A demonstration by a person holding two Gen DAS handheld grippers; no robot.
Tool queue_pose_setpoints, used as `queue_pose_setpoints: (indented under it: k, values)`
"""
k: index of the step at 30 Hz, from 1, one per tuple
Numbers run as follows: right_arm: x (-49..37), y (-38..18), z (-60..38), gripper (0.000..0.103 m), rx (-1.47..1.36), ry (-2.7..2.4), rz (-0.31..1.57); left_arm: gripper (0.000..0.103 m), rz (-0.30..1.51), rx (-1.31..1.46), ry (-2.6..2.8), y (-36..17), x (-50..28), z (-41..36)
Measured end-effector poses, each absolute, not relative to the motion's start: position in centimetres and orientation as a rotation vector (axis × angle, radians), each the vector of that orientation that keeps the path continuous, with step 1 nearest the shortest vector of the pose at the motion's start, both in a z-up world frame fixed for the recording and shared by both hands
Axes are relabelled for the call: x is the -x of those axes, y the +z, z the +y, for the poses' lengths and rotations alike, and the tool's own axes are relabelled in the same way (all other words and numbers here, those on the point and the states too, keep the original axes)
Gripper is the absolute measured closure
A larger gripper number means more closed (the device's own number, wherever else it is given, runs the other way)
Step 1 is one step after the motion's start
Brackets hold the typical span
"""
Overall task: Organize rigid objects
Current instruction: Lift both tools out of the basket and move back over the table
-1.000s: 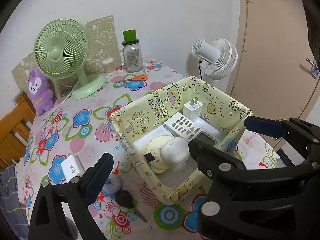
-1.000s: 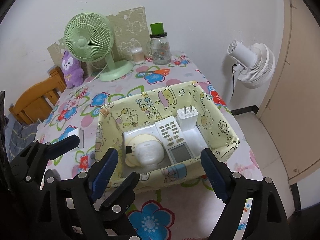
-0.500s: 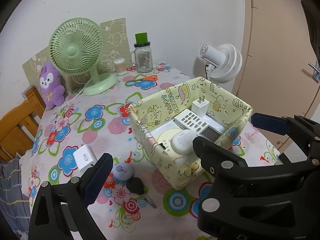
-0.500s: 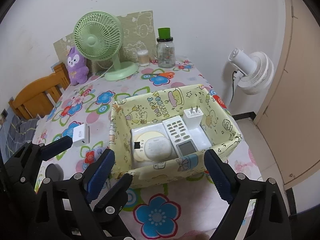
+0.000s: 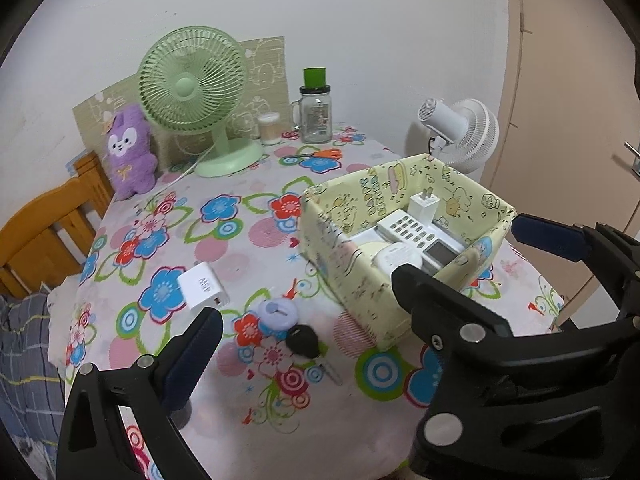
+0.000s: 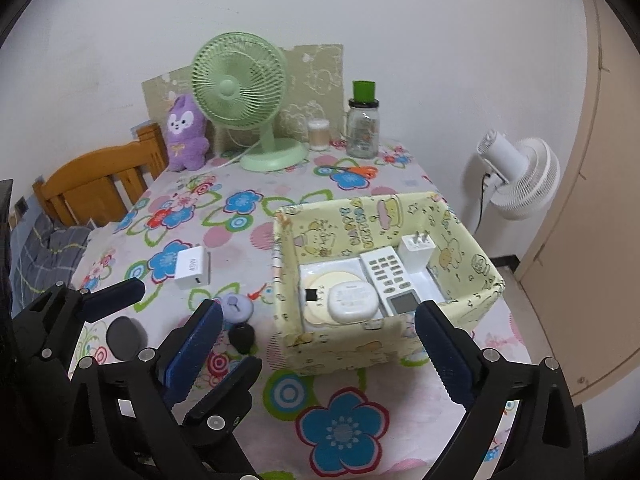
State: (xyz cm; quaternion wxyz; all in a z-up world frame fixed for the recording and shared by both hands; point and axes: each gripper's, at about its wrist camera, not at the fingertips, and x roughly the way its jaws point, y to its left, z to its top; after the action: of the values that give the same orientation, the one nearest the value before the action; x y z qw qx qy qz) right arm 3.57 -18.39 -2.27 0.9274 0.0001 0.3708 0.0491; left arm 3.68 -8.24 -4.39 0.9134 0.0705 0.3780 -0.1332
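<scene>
On the desk (image 6: 224, 240): one box (image 6: 384, 356), two chargers, one remote (image 6: 390, 276), one case (image 6: 352, 302), one disc (image 6: 320, 284), one key (image 5: 306, 344), one lilac tag (image 5: 276, 314), two fans, one jar (image 6: 362, 126), one plush (image 6: 186, 136), one small cup (image 6: 319, 135), one pair of scissors (image 6: 352, 170).

Inside the box, on a white tray: remote lying lengthwise, plug-up charger (image 6: 416, 248) at the far end beside it, pale disc on the left with the white case resting on it.

Outside the box, left of it on the cloth: flat charger (image 6: 194, 268), then the lilac tag, then the black key nearest the camera, key head touching the tag.

Left gripper (image 5: 360, 268) spread wide, jaws just opened further, gripping nothing; key and tag on the desk between the finger lines, box near corner just behind the right finger.

Right gripper (image 6: 318, 342) spread wide too, jaws just opening, gripping nothing; box front wall between the fingers, well apart from both pads.

Green fan (image 6: 240, 88), plush, cup, jar along the far wall; white fan (image 6: 520, 176) standing off the desk to the right.
</scene>
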Motion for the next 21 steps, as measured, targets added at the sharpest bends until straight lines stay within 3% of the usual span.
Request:
queue_pose_setpoints:
  k: [21]
  values:
    - [-1.1,-4.0,-13.1,0.005,0.054,0.207,0.724,0.000,0.787,-0.099,-0.184,-6.5,-1.1,-2.7]
